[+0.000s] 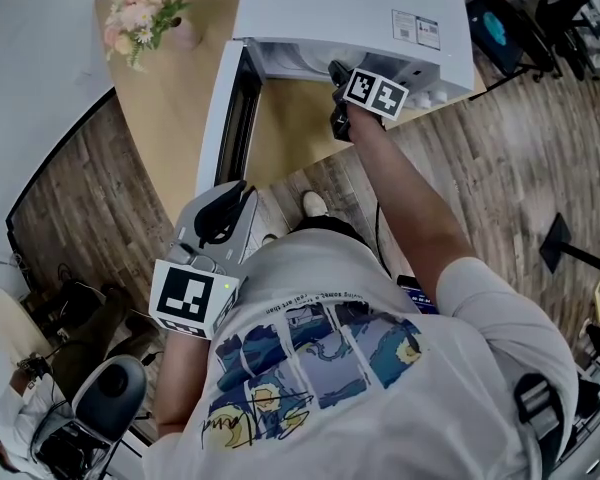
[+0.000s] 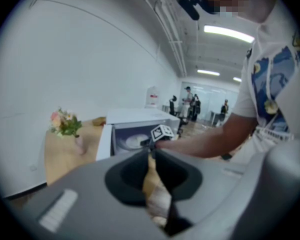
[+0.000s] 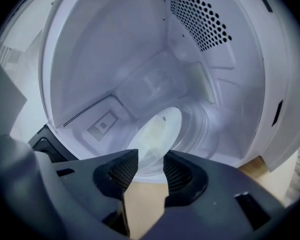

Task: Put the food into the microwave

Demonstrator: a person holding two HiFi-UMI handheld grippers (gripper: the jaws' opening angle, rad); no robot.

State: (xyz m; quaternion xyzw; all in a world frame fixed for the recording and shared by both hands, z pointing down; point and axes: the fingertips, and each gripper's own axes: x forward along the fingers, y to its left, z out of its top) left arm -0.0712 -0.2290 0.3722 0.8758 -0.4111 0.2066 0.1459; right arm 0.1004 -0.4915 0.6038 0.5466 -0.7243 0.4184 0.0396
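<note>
The white microwave (image 1: 350,8) stands on a wooden table (image 1: 170,118) with its door (image 1: 225,118) swung open to the left. Inside, a white plate (image 3: 157,134) with pale food rests on the glass turntable (image 3: 195,129). My right gripper (image 3: 151,159) is at the mouth of the cavity, just short of the plate's near rim. Its jaws stand apart and the pads press on nothing. In the head view that gripper (image 1: 338,78) reaches into the opening. My left gripper (image 1: 220,213) hangs back near the person's body, jaws together and empty. From the left gripper view (image 2: 151,155) the plate (image 2: 132,141) shows in the microwave.
A small vase of pink flowers (image 1: 145,18) sits at the table's far left corner. The open door juts out over the table's near edge. An office chair (image 1: 100,398) stands at the lower left on the wood floor. Several people stand far down the room (image 2: 190,104).
</note>
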